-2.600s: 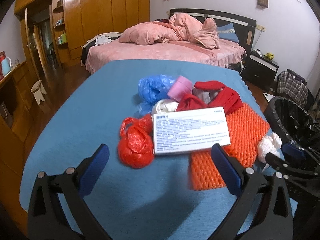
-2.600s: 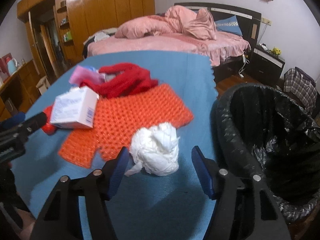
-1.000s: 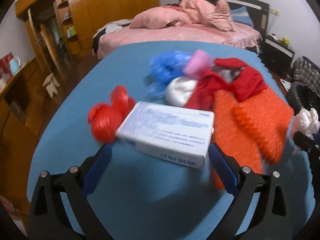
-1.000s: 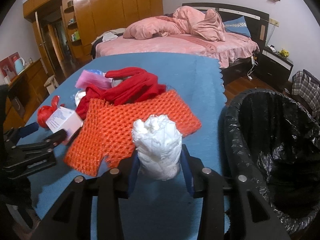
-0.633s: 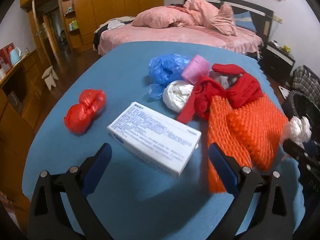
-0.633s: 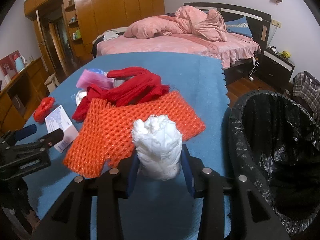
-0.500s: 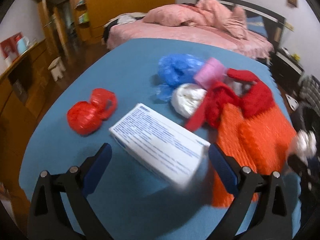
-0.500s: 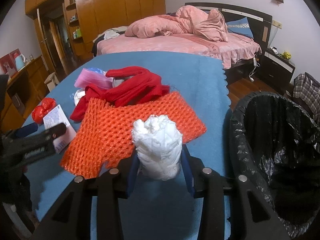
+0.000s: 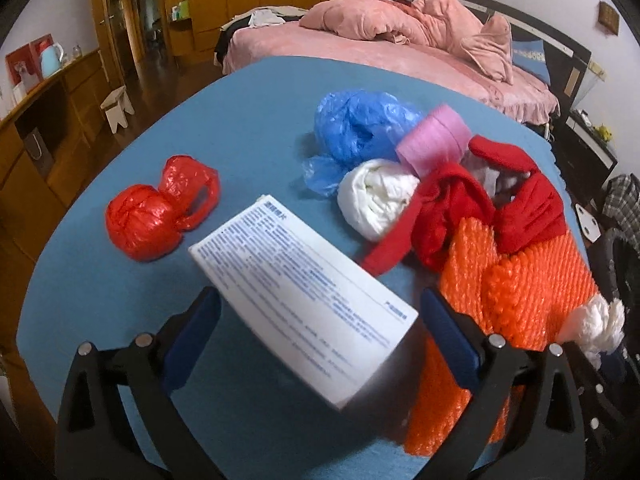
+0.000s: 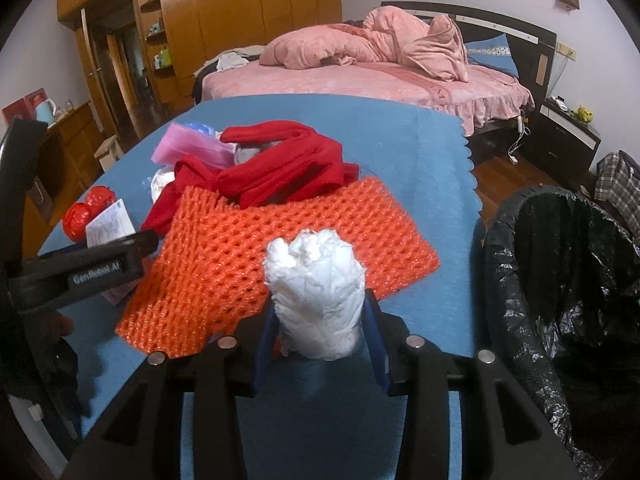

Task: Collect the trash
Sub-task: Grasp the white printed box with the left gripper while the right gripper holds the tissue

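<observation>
- Blue cloth (image 9: 260,92) covers the table, with a pink bed (image 10: 360,76) behind.
- Right gripper (image 10: 320,340) is clenched on a white wad (image 10: 318,288), raised over the cloth near the black-lined bin (image 10: 560,280).
- Left gripper (image 9: 316,340) has its jaws spread wide; a white box (image 9: 300,296) lies tilted between them, with no pad seen pressing on it.
- Red bag (image 9: 156,212), blue bag (image 9: 360,128), pink roll (image 9: 436,140), white bundle (image 9: 376,196), red cloth (image 9: 460,208) and orange netting (image 9: 520,280) lie on the cloth.

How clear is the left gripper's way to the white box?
Probably clear: the white box lies on the blue cloth between the open left gripper fingers, nothing on top of it.
</observation>
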The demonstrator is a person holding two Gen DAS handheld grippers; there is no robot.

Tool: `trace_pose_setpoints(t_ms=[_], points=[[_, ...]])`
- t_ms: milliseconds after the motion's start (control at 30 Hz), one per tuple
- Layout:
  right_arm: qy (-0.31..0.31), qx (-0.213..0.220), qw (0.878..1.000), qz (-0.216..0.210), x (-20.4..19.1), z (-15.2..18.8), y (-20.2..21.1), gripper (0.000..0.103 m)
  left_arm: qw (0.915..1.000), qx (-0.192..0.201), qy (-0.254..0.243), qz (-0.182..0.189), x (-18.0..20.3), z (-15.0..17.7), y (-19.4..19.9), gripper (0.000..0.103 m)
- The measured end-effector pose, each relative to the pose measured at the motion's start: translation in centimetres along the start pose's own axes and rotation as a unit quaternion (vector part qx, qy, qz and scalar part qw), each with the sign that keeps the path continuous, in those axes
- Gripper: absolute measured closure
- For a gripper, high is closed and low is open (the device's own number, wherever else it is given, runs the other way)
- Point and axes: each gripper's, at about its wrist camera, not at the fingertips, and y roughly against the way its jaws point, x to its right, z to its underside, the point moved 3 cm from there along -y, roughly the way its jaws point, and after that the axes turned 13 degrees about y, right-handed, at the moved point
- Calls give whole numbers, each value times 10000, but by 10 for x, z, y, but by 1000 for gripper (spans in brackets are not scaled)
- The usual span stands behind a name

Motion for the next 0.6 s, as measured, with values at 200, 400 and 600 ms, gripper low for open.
trace_pose_setpoints(t_ms=[200,400,600], points=[[11,-13,10000,-16,2,0,-1,62,9998,-84,110,119,-12,2,-2,7],[0,-12,10000,-32,1,0,-1,61,9993,-315,132,145,-36,14,10,19],[-33,-4,10000,-51,0,1,-1,61,9992,-339,99,161,-40,13,12,14]])
